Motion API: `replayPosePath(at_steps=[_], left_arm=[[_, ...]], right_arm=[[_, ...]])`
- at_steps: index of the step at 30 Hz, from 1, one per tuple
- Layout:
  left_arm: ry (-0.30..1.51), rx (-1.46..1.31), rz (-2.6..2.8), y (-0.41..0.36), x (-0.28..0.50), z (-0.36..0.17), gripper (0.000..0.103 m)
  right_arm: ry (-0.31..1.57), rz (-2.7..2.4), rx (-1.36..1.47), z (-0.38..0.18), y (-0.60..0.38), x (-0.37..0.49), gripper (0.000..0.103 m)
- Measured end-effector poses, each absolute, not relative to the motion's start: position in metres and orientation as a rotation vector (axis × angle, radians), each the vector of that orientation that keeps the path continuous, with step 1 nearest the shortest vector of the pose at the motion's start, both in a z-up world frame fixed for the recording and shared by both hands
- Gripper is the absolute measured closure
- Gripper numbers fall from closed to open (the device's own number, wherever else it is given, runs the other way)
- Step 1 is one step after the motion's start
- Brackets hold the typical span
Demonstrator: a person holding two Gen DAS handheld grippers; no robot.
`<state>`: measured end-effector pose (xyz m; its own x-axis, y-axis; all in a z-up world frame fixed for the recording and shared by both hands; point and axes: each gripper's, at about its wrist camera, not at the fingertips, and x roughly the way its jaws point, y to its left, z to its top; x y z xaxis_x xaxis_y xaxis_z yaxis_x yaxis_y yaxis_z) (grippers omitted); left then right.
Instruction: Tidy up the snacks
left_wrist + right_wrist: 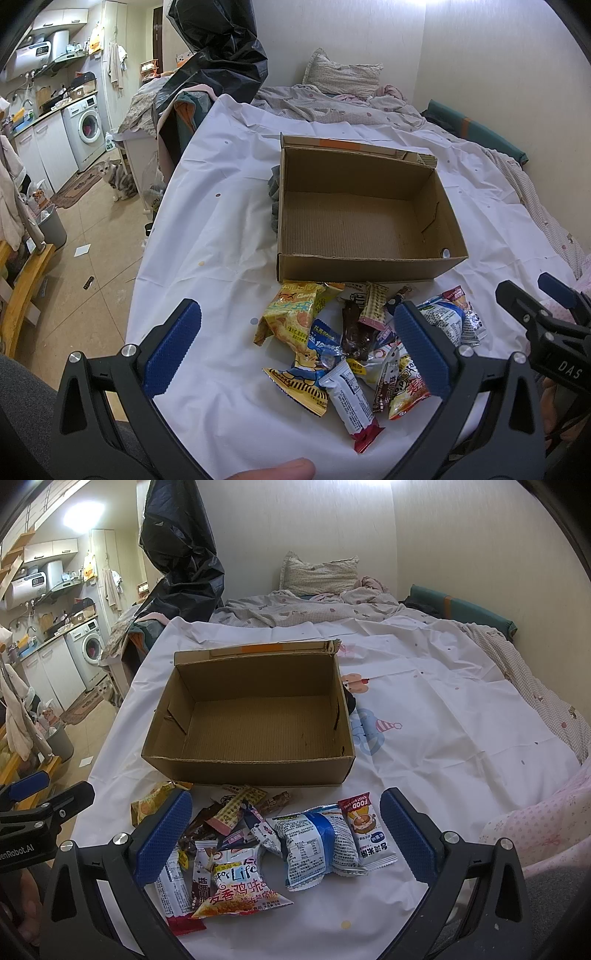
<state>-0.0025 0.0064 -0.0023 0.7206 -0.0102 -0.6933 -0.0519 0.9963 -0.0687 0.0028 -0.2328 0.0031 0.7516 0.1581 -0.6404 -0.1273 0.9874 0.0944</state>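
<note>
Both blue-padded black grippers, left (297, 345) and right (286, 834), hang over the snack pile with jaws spread wide, gripping nothing. Loose heap of small foil snack packets (354, 350) lies on the white plastic sheet (221, 221), just in front of the open brown cardboard box (255, 716), none inside. Readable: "Life" on the orange-white packet (240, 890), "FOOD" on the red-white sachet (365, 830), "DAS" on the right gripper body. Only the left view shows the tabby cat (120, 179) standing on the floor; only the right view shows cartoon prints on the sheet.
</note>
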Motion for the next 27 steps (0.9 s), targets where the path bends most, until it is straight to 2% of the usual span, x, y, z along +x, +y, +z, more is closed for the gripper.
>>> replayPosePath(at_steps=[27], left_arm=[[0.764,-0.084,0.027,0.013,-0.002,0.008,0.0]], right_arm=[[0.707,0.154,0.052,0.005,-0.234,0.005,0.0]])
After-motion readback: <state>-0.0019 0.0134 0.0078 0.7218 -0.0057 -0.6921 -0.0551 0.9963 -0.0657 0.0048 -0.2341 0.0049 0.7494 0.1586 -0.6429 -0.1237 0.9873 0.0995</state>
